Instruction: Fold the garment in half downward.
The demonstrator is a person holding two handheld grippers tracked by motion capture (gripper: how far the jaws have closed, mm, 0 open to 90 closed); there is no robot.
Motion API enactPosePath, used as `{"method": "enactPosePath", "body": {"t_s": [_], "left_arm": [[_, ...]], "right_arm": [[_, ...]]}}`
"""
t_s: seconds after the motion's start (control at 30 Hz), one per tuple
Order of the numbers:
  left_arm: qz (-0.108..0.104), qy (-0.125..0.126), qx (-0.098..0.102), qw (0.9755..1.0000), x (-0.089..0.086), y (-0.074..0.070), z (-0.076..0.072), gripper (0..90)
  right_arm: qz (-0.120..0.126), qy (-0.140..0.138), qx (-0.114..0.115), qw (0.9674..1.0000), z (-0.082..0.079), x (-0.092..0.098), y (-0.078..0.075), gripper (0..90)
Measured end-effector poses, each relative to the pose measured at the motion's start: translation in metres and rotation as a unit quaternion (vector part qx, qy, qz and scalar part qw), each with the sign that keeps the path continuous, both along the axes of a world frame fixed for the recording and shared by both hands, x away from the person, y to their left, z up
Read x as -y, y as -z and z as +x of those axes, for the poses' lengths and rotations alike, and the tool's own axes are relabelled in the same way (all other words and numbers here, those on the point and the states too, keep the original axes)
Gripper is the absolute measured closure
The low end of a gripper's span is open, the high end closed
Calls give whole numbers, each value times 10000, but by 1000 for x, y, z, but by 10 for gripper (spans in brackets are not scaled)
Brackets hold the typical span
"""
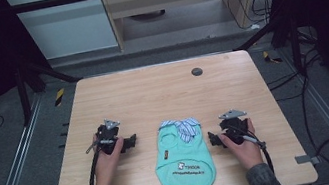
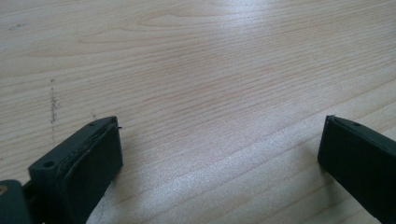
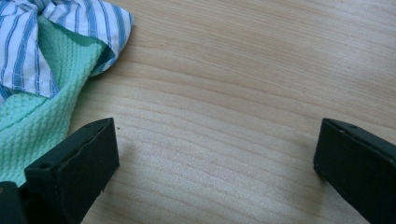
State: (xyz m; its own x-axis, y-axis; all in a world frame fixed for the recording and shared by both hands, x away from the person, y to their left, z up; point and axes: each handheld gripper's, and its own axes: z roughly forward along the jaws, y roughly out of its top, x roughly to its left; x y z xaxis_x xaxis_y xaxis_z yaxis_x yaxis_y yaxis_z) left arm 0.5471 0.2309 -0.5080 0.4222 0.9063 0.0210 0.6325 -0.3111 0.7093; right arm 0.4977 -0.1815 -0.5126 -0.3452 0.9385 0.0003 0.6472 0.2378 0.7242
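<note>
Both grippers wide open and empty, left gripper (image 1: 132,141) and right gripper (image 1: 212,139) flanking the green pet shirt (image 1: 183,157) lying flat mid-table (image 1: 152,89); pinch shoulders low, one layer each.

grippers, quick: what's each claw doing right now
Left claw: open, holding nothing, over bare table.
Right claw: open, holding nothing, beside the green shirt.

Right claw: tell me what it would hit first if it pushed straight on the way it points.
Probably nothing but bare table. The right claw stands open, and wood lies between and beyond its jaws. The mint shirt with its striped collar sits off beside one jaw, so that jaw might brush it; depth is hard to judge.
</note>
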Motion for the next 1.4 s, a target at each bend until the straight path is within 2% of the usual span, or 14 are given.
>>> {"method": "enactPosePath", "body": {"t_s": [0.23, 0.33, 0.43, 0.53, 0.63, 0.67, 0.8, 0.87, 0.93, 1.1, 1.17, 1.27, 1.33, 1.4], "left_arm": [[-1, 12, 1, 10000, 2, 0, -3, 0], [-2, 159, 6, 9999, 4, 0, -5, 0], [90, 300, -40, 9995, 9, -3, -6, 30], [110, 355, 60, 9993, 13, -8, -8, 37], [63, 451, 125, 9989, 14, -12, -9, 38], [59, 560, 161, 9983, 15, -14, -11, 38], [82, 635, 194, 9978, 17, -17, -13, 44], [75, 699, 233, 9973, 19, -20, -15, 49], [-4, 707, 234, 9972, 20, -22, -15, 60], [-220, 834, 178, 9961, 26, -24, -16, 150], [-341, 913, 68, 9952, 30, -26, -13, 177], [-511, 1017, 44, 9935, 36, -33, -6, 231], [-419, 1152, -9, 9925, 43, -38, 0, 253], [-427, 1257, -44, 9911, 51, -44, 8, 297]], "right_arm": [[-16, 11, -3, 10000, 0, 0, 0, 3], [-20, 9, -2, 10000, 0, 0, 0, 5], [-20, -4, 75, 10000, 0, 0, -2, 104], [-65, -23, 173, 9998, 0, 0, -5, 159], [-91, -55, 219, 9997, -1, 0, -8, 170], [-122, -94, 269, 9995, -2, 0, -10, 195], [-151, -150, 263, 9994, -3, -1, -13, 233], [-133, -234, 222, 9994, -4, -4, -16, 308], [-215, -314, 273, 9989, -4, -6, -17, 330], [-178, -518, 340, 9979, -2, -12, -23, 452], [-132, -691, 375, 9968, 0, -14, -27, 496], [-137, -816, 400, 9958, 5, -18, -35, 571], [-217, -937, 351, 9947, 11, -21, -41, 624], [-265, -1023, 336, 9938, 18, -24, -47, 677]]}}
